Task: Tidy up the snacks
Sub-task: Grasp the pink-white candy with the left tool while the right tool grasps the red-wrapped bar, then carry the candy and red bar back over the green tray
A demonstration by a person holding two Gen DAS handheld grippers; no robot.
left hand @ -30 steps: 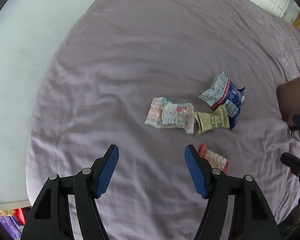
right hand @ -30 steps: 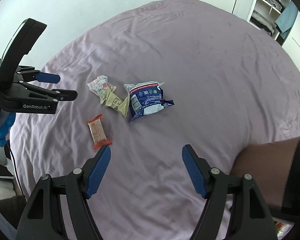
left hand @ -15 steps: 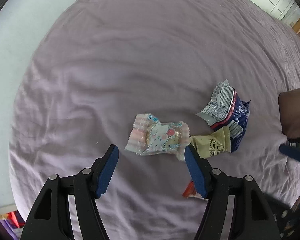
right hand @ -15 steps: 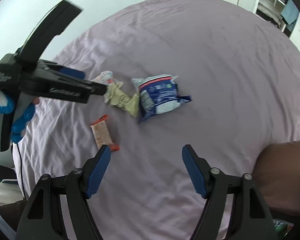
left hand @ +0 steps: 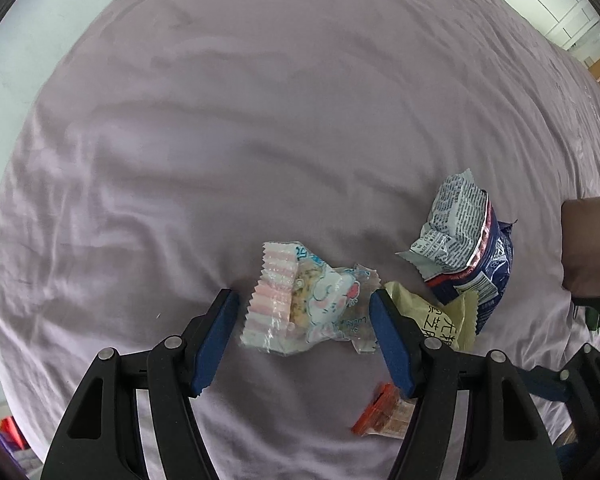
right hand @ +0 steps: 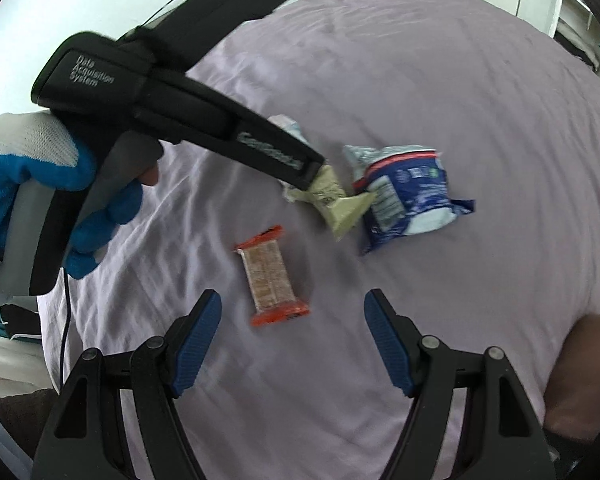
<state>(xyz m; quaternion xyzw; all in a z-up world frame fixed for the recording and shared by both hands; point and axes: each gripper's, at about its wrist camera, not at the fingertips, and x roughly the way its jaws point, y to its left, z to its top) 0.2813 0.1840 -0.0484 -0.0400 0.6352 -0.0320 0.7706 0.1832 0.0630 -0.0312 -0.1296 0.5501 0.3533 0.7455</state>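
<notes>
Four snacks lie on a lilac bed sheet (left hand: 260, 100). My left gripper (left hand: 306, 324) is open, its blue pads on either side of a pink-and-white cartoon packet (left hand: 304, 304), low over it. A pale green packet (left hand: 440, 320) and a blue-and-white bag (left hand: 464, 248) lie to its right. An orange-ended bar (left hand: 384, 412) lies below the right finger. My right gripper (right hand: 292, 336) is open, just short of the orange bar (right hand: 270, 276). The green packet (right hand: 336, 200) and blue bag (right hand: 404, 196) lie beyond. The left gripper's body hides most of the pink packet (right hand: 288, 126) there.
The left tool's black body (right hand: 172, 96) and a blue-gloved hand (right hand: 40, 184) fill the upper left of the right wrist view. A brown cushion-like edge (left hand: 592, 248) sits at the bed's right side. White cupboards (right hand: 580, 0) stand beyond the bed.
My left gripper has moved forward and down until its open fingers flank the pink packet. My right gripper has moved forward towards the orange bar. Both stayed open.
</notes>
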